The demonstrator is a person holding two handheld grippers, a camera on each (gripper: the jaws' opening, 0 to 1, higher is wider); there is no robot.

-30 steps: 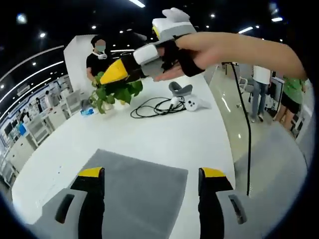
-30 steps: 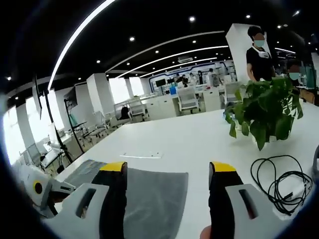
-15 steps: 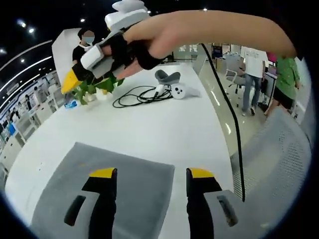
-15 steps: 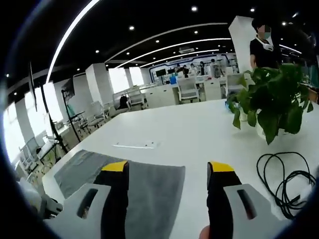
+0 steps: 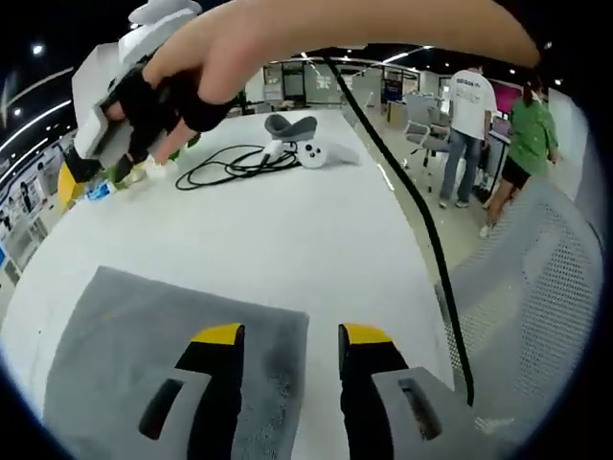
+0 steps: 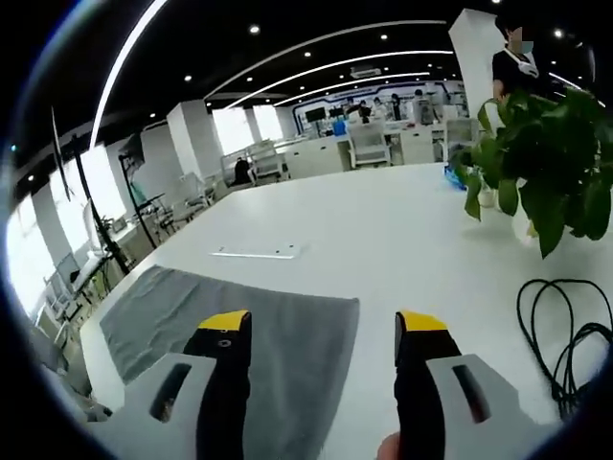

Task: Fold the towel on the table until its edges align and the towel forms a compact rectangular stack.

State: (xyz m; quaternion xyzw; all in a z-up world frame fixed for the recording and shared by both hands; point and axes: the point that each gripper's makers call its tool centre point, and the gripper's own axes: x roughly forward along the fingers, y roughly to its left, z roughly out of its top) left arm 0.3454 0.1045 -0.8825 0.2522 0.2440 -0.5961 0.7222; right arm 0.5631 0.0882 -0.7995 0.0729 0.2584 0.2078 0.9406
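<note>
Left gripper view: the left gripper [image 5: 287, 335] rises from 6 o'clock with its yellow-tipped jaws parted by a narrow gap and nothing between them. Its left jaw lies over the near right corner of the grey towel [image 5: 144, 335]; its right jaw lies over the bare white table [image 5: 287, 230] just beside the towel's right edge. The towel lies flat from 6 to 9 o'clock. At 4 o'clock a grey mesh chair [image 5: 527, 287] stands beside the table edge. Beyond the towel, toward 11 o'clock, a coiled black cable [image 5: 225, 165] rests on the table, and near it at 12 o'clock sit a white controller [image 5: 311, 153] and a grey headset [image 5: 287, 125]. At 10 to 11 o'clock a hand [image 5: 239, 48] holds the right gripper [image 5: 69, 171] above the table; its jaw state cannot be told here. At 2 o'clock two people [image 5: 498, 134] stand well apart from the table.

Right gripper view: the right gripper [image 6: 321, 331] rises from 6 o'clock, jaws wide apart and released. Its left jaw overlaps the towel [image 6: 192, 307]; its right jaw is over bare table [image 6: 383, 240]. A thin white strip [image 6: 254, 254] lies beyond the towel at 11 o'clock. A cable [image 6: 565, 335] lies at 4 o'clock, and a green plant [image 6: 546, 163] stands at 2 o'clock.
</note>
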